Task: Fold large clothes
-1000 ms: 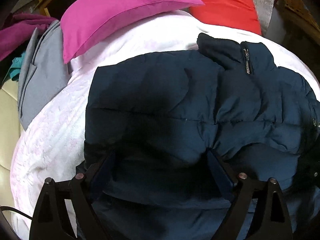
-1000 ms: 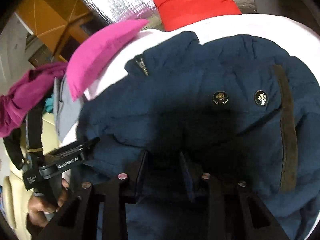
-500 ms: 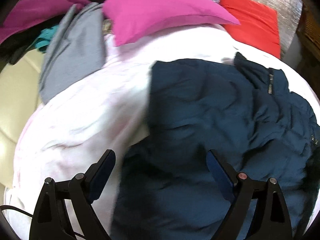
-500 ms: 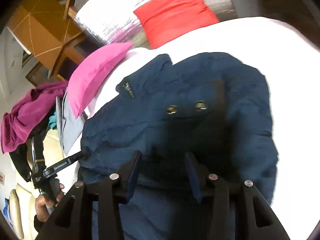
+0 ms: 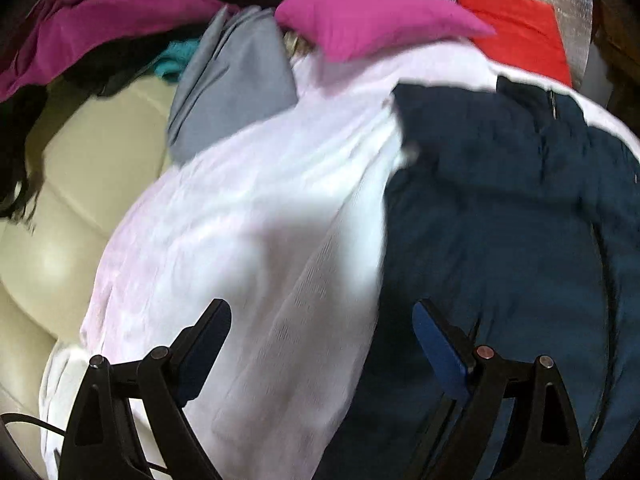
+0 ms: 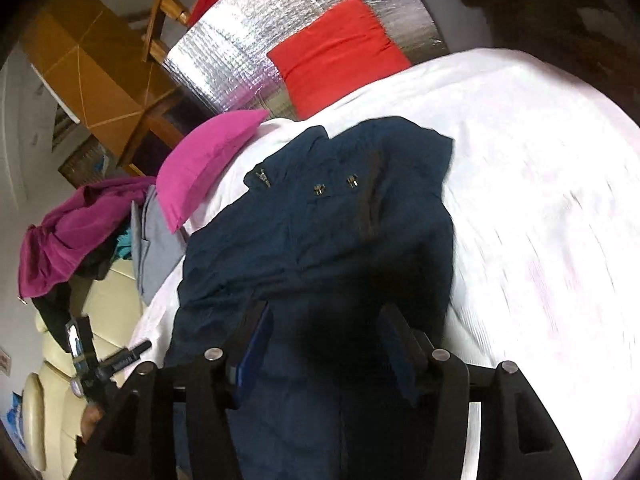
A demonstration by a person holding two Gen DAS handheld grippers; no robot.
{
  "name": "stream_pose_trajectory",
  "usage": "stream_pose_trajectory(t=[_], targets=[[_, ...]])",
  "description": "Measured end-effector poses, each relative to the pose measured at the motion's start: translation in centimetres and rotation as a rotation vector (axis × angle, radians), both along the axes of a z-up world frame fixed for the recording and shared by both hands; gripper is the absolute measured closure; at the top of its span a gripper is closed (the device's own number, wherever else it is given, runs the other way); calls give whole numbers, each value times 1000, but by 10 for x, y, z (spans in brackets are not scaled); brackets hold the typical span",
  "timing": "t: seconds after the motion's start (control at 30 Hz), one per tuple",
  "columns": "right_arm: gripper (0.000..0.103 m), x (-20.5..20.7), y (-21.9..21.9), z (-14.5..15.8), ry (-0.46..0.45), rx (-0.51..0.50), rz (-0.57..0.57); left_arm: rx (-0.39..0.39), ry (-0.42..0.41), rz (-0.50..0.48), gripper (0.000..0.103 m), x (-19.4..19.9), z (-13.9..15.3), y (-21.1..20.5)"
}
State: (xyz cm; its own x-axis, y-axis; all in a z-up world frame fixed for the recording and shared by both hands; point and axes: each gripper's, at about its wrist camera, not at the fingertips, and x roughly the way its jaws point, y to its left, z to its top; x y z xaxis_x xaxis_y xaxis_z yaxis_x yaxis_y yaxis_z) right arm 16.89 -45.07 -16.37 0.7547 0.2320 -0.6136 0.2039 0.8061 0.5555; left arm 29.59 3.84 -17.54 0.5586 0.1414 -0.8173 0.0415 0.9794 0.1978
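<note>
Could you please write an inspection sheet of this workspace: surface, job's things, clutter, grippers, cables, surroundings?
Surface: white bedcover, rumpled.
Job's things: navy jacket, lying on the bedcover, bunched.
Clutter: pink pillow, red cushion, grey garment, magenta garment on a pile of clothes.
Grippers: left gripper open, over the bedcover beside the jacket; right gripper jaws opening, nothing clamped, above the jacket.
Cables: thin black cable beside the left gripper.
Surroundings: cream sofa, silver foil sheet, wooden furniture.

Pink pillow (image 5: 376,16), red cushion (image 6: 340,56) (against foil), grey garment (image 5: 236,80)
</note>
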Motion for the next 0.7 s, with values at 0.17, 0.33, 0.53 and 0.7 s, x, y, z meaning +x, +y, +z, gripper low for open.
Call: stream_pose_trajectory(t=[0.17,0.33,0.53,0.7], targets=[[42,-36,8,-14,6,61,-15,-46,45,14,11,-42,-9,21],[36,-69,17,-26,15,90,-5,-53,87,-22,11,-77,-26,23],[36,-110,8,-49,55,152,-19,-167,124,-22,11,-91,-35,38],[36,-137,1,-68,95,177,-35,-319,166,-15,11,-89,-45,48]])
